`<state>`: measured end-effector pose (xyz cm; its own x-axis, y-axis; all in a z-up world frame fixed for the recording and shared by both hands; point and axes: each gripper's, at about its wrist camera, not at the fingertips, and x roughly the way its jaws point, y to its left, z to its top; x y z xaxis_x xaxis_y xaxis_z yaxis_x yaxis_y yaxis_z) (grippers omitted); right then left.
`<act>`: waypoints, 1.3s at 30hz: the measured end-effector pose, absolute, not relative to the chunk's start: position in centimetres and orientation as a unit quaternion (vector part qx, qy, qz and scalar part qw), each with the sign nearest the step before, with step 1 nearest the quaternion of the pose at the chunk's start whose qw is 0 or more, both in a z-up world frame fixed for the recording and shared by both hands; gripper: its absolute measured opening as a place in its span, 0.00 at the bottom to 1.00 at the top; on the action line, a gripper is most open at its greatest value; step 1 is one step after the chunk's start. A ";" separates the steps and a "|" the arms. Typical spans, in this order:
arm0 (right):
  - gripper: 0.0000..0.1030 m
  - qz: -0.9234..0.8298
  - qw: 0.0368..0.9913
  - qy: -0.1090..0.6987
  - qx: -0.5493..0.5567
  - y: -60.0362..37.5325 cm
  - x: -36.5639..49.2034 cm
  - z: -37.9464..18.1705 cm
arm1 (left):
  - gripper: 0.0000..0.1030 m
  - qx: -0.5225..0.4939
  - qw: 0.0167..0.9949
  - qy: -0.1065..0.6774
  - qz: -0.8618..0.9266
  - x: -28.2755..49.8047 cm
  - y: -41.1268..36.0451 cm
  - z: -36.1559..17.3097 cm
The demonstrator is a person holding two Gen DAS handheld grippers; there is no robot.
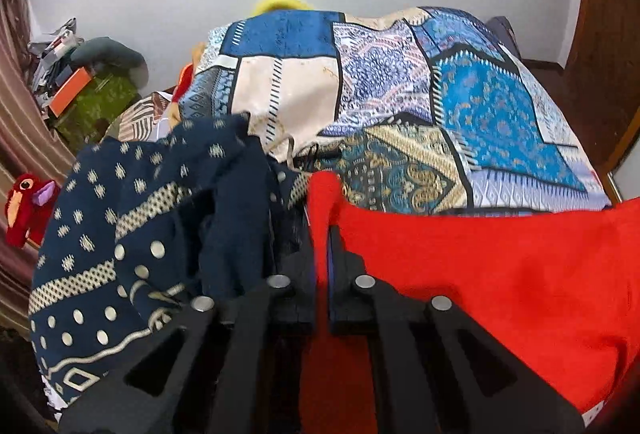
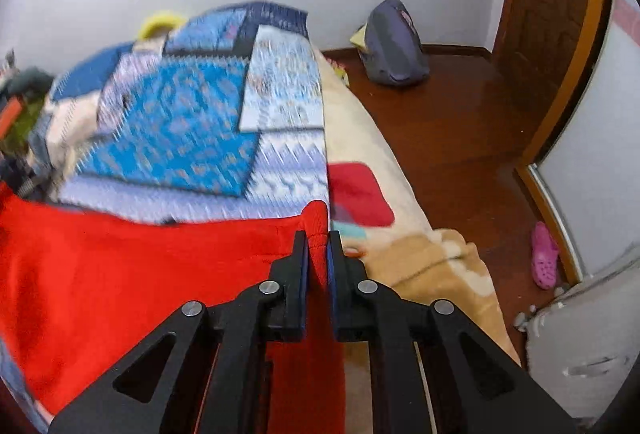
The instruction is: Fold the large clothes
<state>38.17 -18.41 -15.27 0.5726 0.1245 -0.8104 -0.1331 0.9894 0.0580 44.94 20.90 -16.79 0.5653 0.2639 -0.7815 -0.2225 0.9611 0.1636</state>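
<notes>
Left tool [image 1: 320, 230] and right tool [image 2: 318, 234]: each pinching a corner of the red garment [image 1: 500, 294], which is hanging between them over the bed [image 1: 400, 105]. Soft, light knit (likely sagging unless kept taut; edges seem best to grip). Navy patterned cloth [image 1: 140, 234] is crowding the left side; patchwork quilt is lying beyond.

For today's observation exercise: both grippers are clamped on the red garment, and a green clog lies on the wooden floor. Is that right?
Not quite: the clog is pink, as the right wrist view shows. The left gripper and right gripper are both clamped on the red garment, and the clog lies on the wooden floor.
</notes>
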 end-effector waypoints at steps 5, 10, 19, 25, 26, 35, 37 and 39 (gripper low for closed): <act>0.26 0.045 0.880 0.468 -0.070 -18.1 36.9 -13.8 | 0.40 0.017 0.892 0.441 0.098 42.3 20.4 -15.1; 0.51 0.074 0.898 0.430 -0.054 -17.6 34.3 -9.7 | 0.57 0.027 0.912 0.403 0.070 38.6 19.1 -11.7; 0.64 0.205 0.891 0.405 -0.012 -11.3 29.2 -6.8 | 0.58 -0.009 0.914 0.405 -0.037 35.1 14.3 -11.1; 0.64 0.243 0.857 0.452 -0.054 -6.3 27.7 -11.8 | 0.58 -0.064 0.893 0.438 -0.077 35.9 10.8 -15.6; 0.64 0.245 0.849 0.464 -0.062 -5.9 27.6 -13.0 | 0.58 -0.072 0.888 0.447 -0.076 36.1 10.5 -16.7; 0.72 0.208 0.858 0.459 -0.102 -10.6 26.0 -15.9 | 0.58 -0.129 0.874 0.468 -0.017 33.3 15.2 -21.4; 0.73 0.209 0.857 0.464 -0.080 -12.1 25.9 -16.1 | 0.58 -0.148 0.871 0.469 -0.004 32.2 16.5 -21.8; 0.74 0.213 0.854 0.471 -0.052 -13.1 25.9 -16.2 | 0.58 -0.160 0.866 0.474 0.017 31.2 17.6 -22.3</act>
